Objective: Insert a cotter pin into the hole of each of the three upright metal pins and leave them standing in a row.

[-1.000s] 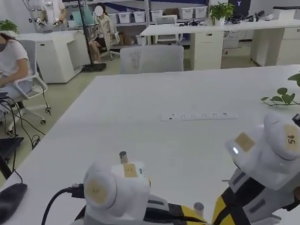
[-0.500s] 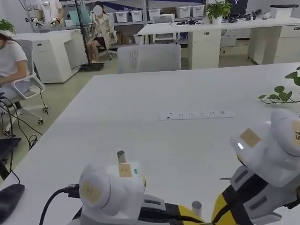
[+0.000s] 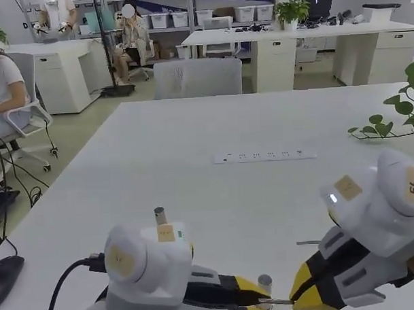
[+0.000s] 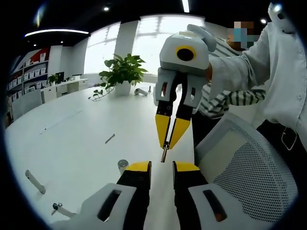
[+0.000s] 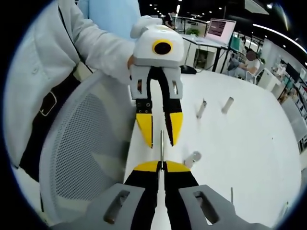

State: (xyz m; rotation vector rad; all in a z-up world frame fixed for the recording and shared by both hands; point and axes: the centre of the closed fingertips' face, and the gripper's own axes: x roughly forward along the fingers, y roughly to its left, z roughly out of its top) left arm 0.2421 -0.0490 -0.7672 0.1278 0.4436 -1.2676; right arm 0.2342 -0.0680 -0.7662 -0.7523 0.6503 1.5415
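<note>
A short upright metal pin [image 3: 264, 283] stands on the white table [image 3: 215, 195] between the two grippers; it is also in the left gripper view [image 4: 123, 165] and the right gripper view [image 5: 193, 157]. My right gripper [image 3: 297, 299] is shut on a thin cotter pin [image 5: 161, 143], whose tip points toward my left gripper [image 3: 249, 293]. The left gripper [image 4: 161, 166] is open with nothing between its fingers. It faces the right gripper [image 4: 169, 136] and the held cotter pin [image 4: 164, 154]. Two more metal pins [image 5: 202, 109] [image 5: 227, 105] stand farther off, one [image 3: 159, 215] behind the left gripper.
A loose cotter pin [image 3: 307, 242] lies on the table right of the near pin. A white power strip [image 3: 264, 156] lies mid-table and a plant [image 3: 389, 121] trails in at the right edge. An office chair [image 5: 86, 143] sits at the table's near edge.
The head camera has shifted a little, so the scene sits lower and more left. The grippers and the near metal pin hold nearly the same positions relative to each other.
</note>
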